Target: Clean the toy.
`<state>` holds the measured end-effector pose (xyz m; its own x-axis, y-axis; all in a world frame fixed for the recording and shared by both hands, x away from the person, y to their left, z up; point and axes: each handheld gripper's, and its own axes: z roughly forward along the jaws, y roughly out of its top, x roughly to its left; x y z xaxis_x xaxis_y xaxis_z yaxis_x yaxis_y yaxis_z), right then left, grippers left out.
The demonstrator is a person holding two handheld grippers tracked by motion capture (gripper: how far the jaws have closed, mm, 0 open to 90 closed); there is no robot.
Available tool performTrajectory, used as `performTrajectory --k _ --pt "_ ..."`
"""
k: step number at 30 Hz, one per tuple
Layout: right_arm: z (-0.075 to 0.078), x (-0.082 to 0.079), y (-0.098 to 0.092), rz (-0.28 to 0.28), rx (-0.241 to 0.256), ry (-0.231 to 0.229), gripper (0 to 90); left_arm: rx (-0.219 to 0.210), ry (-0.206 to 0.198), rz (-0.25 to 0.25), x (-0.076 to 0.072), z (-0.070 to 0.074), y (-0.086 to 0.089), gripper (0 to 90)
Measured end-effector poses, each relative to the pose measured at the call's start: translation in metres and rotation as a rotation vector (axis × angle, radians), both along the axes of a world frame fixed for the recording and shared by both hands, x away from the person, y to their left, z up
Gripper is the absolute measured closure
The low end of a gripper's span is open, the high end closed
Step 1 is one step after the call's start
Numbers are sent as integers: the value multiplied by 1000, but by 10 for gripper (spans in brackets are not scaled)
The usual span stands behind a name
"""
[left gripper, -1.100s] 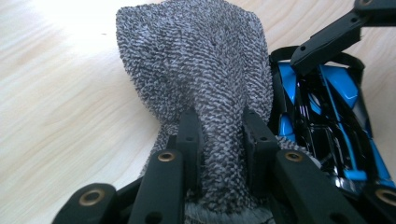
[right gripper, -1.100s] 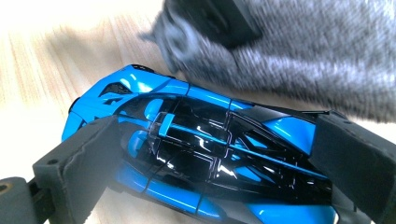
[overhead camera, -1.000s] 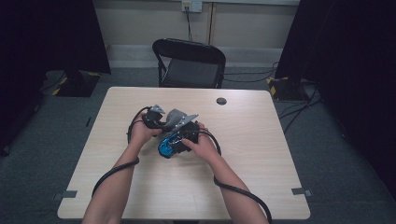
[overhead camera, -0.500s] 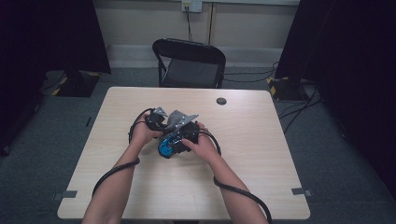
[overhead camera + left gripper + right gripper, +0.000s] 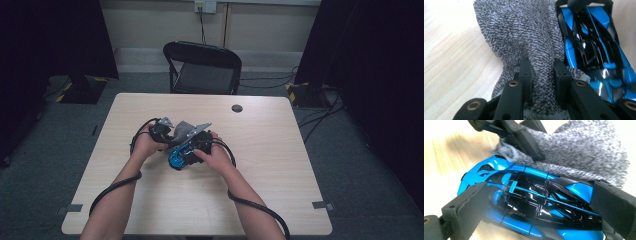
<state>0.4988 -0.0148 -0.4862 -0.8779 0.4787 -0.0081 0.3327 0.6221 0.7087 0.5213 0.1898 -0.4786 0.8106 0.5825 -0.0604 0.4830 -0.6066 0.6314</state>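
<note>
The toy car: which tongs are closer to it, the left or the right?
Right. The right tongs clamp the blue toy car between their jaws. The left tongs grip the grey cloth beside the car.

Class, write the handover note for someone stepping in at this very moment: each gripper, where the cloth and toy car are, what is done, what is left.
Left gripper: shut on the grey cloth, a fold pinched between its jaws.
Right gripper: jaws clamped on the two ends of the blue toy car, holding it.
Both sit together near the middle of the table, the cloth pressed against the car's side.
Done: car and cloth are both gripped and brought together.
Left: probably wiping the car's body with the cloth; how much is already wiped cannot be told. Then set both down.
</note>
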Motion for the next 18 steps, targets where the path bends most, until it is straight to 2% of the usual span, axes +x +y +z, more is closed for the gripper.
performTrajectory --k 1,2,10,18 --pt "0 0 0 -1 1 1 17 9 -4 -5 -1 0 2 729" --pt "0 0 0 -1 2 2 17 -5 -1 0 -3 0 2 730" --pt "-1 -1 3 13 4 3 14 -4 6 3 -9 1 10 730" --pt "0 -1 6 17 -5 9 10 -13 10 30 -18 0 21 728"
